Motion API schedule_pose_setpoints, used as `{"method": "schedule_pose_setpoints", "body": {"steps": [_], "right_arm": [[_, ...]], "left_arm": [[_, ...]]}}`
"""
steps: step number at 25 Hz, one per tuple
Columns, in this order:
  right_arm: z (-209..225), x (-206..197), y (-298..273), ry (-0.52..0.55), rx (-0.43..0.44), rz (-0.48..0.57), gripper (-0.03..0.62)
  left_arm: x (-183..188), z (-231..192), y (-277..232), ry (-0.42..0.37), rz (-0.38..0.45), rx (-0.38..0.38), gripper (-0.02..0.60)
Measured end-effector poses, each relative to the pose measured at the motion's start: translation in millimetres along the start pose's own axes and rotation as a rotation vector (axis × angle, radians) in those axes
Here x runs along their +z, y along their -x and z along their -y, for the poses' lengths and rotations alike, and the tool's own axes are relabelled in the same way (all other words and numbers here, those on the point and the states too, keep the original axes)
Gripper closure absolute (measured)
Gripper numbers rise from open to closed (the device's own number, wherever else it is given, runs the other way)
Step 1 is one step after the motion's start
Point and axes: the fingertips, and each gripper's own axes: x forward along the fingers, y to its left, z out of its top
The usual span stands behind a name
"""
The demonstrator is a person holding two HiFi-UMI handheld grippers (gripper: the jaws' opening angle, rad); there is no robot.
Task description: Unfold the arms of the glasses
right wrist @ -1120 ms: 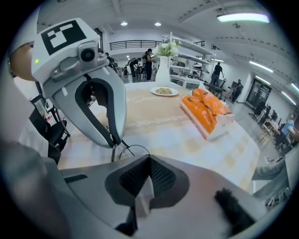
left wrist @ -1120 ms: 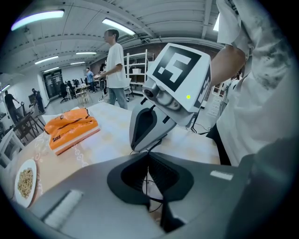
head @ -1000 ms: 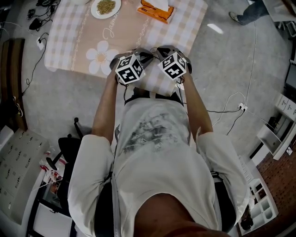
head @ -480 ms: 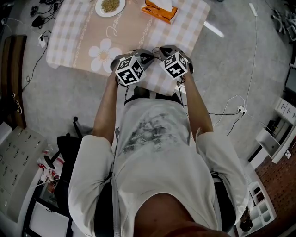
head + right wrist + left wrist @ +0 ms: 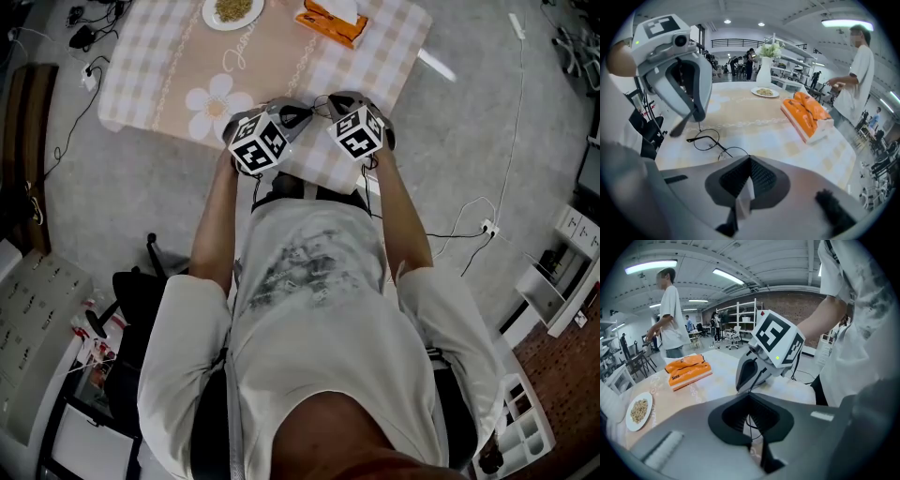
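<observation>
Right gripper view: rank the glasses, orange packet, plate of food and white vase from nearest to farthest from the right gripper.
1. glasses: just ahead of the right gripper, left of centre.
2. orange packet: farther ahead, to the right.
3. plate of food: farther back, near centre.
4. white vase: beyond the plate, farthest back.

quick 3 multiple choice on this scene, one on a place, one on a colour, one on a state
1. Where are the glasses?
A. on a chair
B. on the tablecloth
C. on the floor

2. What colour is the packet?
A. orange
B. green
C. blue

3. The right gripper is:
A. wide open
B. shut
C. clamped on the glasses

Key:
1 B, the wire frame lies on the checked cloth.
2 A, it shows bright orange.
3 B, its jaws meet, and the glasses lie ahead of them.
</observation>
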Motion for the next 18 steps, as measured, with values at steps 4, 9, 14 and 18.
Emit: {"method": "schedule_pose_setpoints", "body": {"steps": [4,9,14,18], "right_arm": [[0,-1,1,0.0,-0.011,-0.001,0.579],[-1,0,1,0.004,-0.023,-0.003,0.579],[-1,0,1,0.001,-0.033,-0.004,0.579],[-1,0,2,0.001,-0.037,-0.003,0.579]], "left_arm": [[-2,-6,11,0.008,0.007,0.023,0.574],[-4,-4,16,0.016,0.018,0.04,0.574],[-4,-5,20,0.026,0.027,0.053,0.574],[-5,-6,24,0.034,0.035,0.068,0.574]]}}
